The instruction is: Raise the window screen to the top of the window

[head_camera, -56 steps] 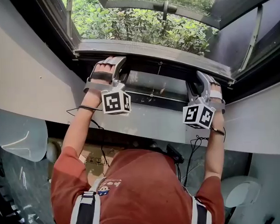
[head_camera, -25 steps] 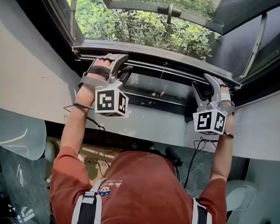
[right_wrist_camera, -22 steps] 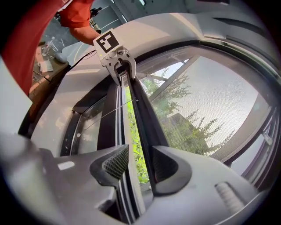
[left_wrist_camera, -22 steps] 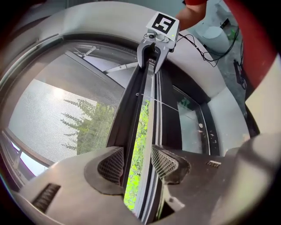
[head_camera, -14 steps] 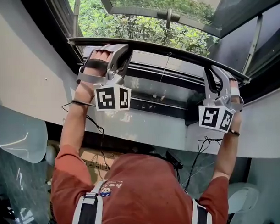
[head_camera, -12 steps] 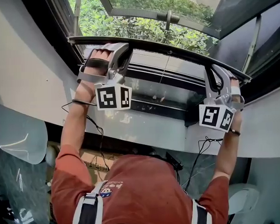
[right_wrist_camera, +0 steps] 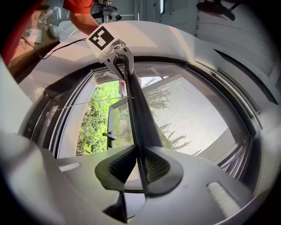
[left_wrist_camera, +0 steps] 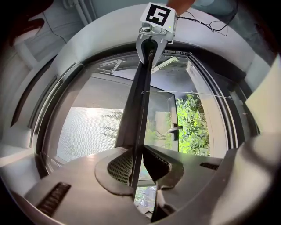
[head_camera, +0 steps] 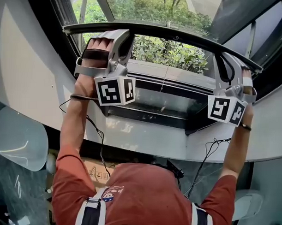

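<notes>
The window screen's dark bottom bar [head_camera: 175, 37] runs across the window, lifted well above the sill [head_camera: 163, 90]. Grey mesh [left_wrist_camera: 88, 132] hangs above the bar, also seen as mesh [right_wrist_camera: 197, 110] in the right gripper view. My left gripper [head_camera: 111, 39] is shut on the bar's left end, and the bar [left_wrist_camera: 139, 101] passes between its pads [left_wrist_camera: 122, 165]. My right gripper [head_camera: 228, 65] is shut on the right end, with the bar [right_wrist_camera: 136, 114] pinched between its pads [right_wrist_camera: 156, 168]. Both pairs of jaws have just been closing onto the bar.
Below the bar the opening shows green bushes [head_camera: 169, 51] and an outward-swung casement with a handle [left_wrist_camera: 173, 129]. Dark frame posts stand at both sides [head_camera: 48, 25]. A pale wall [head_camera: 19, 68] surrounds the window. Cables [head_camera: 98, 139] hang from both grippers.
Both grippers have risen together with the bar, from just above the sill to high in the opening. The gap under the bar has widened and bushes now show through it.
</notes>
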Action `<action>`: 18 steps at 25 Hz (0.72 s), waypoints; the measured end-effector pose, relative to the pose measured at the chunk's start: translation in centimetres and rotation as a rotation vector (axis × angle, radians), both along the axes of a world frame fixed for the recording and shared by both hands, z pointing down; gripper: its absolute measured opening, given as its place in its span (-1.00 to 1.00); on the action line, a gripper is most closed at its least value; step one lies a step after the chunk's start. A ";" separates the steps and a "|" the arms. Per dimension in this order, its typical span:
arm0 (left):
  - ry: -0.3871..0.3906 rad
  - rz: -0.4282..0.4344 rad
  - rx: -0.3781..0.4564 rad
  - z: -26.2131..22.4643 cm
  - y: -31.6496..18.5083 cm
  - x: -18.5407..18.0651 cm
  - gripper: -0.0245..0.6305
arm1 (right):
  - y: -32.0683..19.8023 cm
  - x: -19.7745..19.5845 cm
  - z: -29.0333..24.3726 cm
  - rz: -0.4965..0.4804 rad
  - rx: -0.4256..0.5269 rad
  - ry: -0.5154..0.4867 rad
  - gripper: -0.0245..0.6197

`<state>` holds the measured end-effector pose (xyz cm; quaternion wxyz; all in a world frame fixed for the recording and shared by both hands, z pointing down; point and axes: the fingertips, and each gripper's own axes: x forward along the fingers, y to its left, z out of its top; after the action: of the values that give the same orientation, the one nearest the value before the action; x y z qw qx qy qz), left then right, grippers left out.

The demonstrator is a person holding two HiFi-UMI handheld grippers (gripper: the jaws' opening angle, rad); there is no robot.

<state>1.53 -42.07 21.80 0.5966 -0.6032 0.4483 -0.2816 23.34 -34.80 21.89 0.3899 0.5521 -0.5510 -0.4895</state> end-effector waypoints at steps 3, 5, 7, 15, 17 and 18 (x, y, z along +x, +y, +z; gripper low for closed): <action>-0.013 -0.022 0.058 -1.8 0.1 -0.2 -0.70 | -0.1 -0.1 -1.7 0.038 0.049 0.070 -0.75; -0.030 -0.046 0.107 -3.0 0.1 -0.2 -0.70 | -0.1 -0.2 -2.8 0.068 0.089 0.110 -0.76; -0.031 -0.053 0.129 -3.9 0.1 -0.1 -0.70 | -0.1 -0.1 -3.7 0.093 0.108 0.129 -0.77; -0.007 -0.085 0.210 -9.2 0.2 0.0 -0.70 | 0.0 -0.2 -9.1 0.160 0.185 0.156 -0.79; 0.000 -0.094 0.236 -10.9 0.2 -0.1 -0.70 | 0.0 -0.3 -10.8 0.174 0.213 0.163 -0.79; 0.003 -0.098 0.246 -11.7 0.2 -0.1 -0.70 | 0.0 -0.3 -11.6 0.181 0.225 0.165 -0.79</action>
<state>1.39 -41.88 10.12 0.6508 -0.5034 0.5093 -0.2523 23.01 -34.81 10.32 0.4121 0.5974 -0.4070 -0.5547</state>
